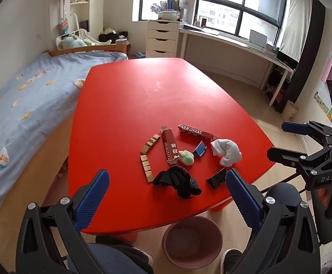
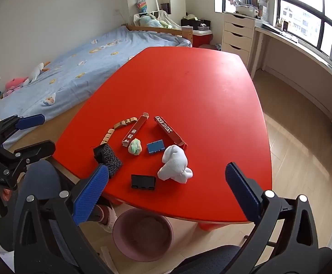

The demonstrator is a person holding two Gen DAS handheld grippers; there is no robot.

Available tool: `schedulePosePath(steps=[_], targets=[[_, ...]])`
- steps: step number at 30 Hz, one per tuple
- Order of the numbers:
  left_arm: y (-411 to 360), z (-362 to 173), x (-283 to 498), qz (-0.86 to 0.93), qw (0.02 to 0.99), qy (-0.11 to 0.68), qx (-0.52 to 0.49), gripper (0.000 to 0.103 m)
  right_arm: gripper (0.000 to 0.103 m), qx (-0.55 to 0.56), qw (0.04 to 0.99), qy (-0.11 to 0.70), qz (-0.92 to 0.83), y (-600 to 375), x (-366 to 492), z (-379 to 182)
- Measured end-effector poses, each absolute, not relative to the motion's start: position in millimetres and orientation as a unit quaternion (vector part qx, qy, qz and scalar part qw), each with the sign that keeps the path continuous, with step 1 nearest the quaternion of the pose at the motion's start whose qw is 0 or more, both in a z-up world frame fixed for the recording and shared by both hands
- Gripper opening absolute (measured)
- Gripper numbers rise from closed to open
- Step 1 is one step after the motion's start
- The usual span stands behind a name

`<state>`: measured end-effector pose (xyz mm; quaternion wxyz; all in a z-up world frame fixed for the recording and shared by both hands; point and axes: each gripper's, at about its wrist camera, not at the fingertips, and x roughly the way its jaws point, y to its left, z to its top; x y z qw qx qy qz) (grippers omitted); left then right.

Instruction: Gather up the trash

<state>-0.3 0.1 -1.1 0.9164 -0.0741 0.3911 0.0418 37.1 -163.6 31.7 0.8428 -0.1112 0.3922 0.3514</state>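
Lying near the front edge of the red table (image 1: 143,105) are the scattered items: one long red box (image 1: 169,147) printed with Chinese characters and Latin letters too small to be read, and a second red box (image 1: 196,132) on which "SE BOX" can be read. A crumpled green-white wad (image 1: 186,157) is seen just right of the first box, and a pink bin (image 1: 192,242) is placed on the floor under the near edge. Both the left gripper (image 1: 166,196) and the right gripper (image 2: 167,190) are held above the near edge with jaws spread wide and nothing grasped; "DAS" is printed on the right gripper's body.

Red table (image 1: 143,96) with boxes (image 1: 169,147), socks (image 1: 226,151), blocks (image 1: 146,167)
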Motion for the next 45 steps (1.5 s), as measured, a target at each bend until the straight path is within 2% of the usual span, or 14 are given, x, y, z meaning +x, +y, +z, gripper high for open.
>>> schedulePosePath(steps=[5, 15, 45], targets=[[7, -2, 2, 0.039, 0.913, 0.396, -0.086, 0.098, 0.1, -0.126, 0.833, 0.411, 0.348, -158, 43, 28], [2, -5, 1, 0.08, 0.912, 0.398, -0.059, 0.097, 0.1, -0.12, 0.84, 0.397, 0.351, -164, 39, 22], [9, -9, -1, 0.066, 0.907, 0.407, -0.09, 0.098, 0.1, -0.118, 0.839, 0.405, 0.344, -163, 37, 21]])
